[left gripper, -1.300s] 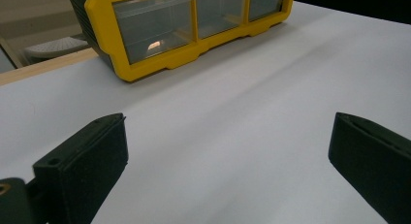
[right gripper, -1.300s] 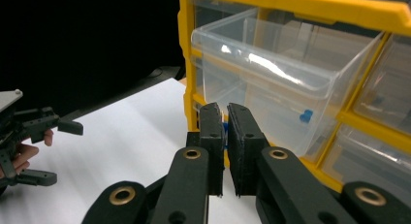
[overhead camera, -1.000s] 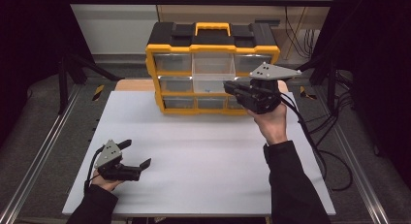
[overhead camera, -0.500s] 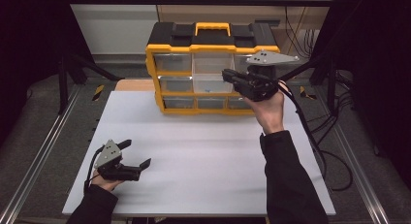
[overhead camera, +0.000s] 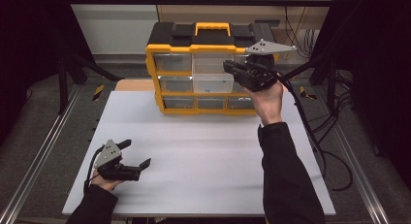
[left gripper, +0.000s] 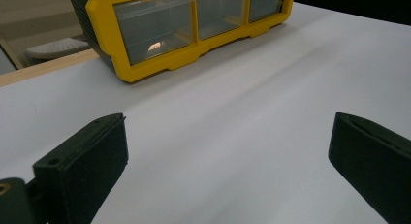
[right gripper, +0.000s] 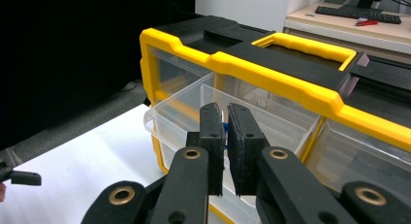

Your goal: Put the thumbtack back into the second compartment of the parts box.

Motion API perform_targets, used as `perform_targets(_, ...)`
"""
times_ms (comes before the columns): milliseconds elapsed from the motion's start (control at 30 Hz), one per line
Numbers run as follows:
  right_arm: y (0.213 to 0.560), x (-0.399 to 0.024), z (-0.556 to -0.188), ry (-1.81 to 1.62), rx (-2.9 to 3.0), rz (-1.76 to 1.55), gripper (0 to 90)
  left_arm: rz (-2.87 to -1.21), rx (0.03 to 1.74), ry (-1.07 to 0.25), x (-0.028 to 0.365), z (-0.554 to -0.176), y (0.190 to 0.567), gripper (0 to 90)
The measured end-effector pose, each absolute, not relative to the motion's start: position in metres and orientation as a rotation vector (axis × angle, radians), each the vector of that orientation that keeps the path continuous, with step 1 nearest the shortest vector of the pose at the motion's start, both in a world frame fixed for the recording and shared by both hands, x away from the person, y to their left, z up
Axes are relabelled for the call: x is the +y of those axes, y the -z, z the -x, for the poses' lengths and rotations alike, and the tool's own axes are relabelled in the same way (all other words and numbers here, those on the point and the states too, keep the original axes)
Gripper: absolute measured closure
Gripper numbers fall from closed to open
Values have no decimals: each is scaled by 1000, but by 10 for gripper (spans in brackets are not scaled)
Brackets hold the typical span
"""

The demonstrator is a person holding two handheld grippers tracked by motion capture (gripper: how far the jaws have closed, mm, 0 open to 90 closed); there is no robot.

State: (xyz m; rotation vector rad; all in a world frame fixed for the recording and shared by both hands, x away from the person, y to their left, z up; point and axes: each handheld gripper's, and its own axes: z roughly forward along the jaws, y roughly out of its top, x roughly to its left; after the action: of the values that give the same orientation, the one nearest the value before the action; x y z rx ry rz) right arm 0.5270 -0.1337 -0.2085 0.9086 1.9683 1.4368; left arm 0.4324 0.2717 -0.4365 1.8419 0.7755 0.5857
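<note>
High view: one organizer (overhead camera: 203,69), nine drawers; right gripper (overhead camera: 230,68) closed empty, left gripper (overhead camera: 138,153) wide open.

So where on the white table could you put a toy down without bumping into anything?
The wide bare patch of the white table between the left claw and the person's right sleeve is free, as is the strip in front of the yellow drawer box. It gets crowded at the box's right side, where the right claw hangs over a pulled-out clear drawer.
</note>
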Motion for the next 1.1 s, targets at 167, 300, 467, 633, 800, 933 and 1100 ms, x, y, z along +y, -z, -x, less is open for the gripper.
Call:
perform_targets(167, 206, -132, -534, -1424, 1966, -918, 855, -1840, 775, -586, 272, -432, 436, 3)
perform_targets(300, 205, -130, -539, -1419, 1967, -922, 855, -1838, 775, -586, 272, -433, 436, 3)
perform_targets(467, 207, -128, -545, -1407, 1979, -931, 854, -1841, 775, -586, 272, -433, 437, 3)
perform_targets(633, 209, -126, -552, -1388, 1988, -941, 854, -1840, 776, -586, 273, -433, 436, 3)
perform_targets(800, 212, -125, -557, -1363, 1997, -946, 854, -1836, 776, -585, 273, -433, 436, 3)
perform_targets(933, 214, -123, -560, -1344, 1999, -953, 853, -1837, 776, -585, 273, -432, 436, 3)
perform_targets(1100, 217, -121, -563, -1314, 2015, -961, 853, -1837, 776, -585, 273, -432, 436, 3)
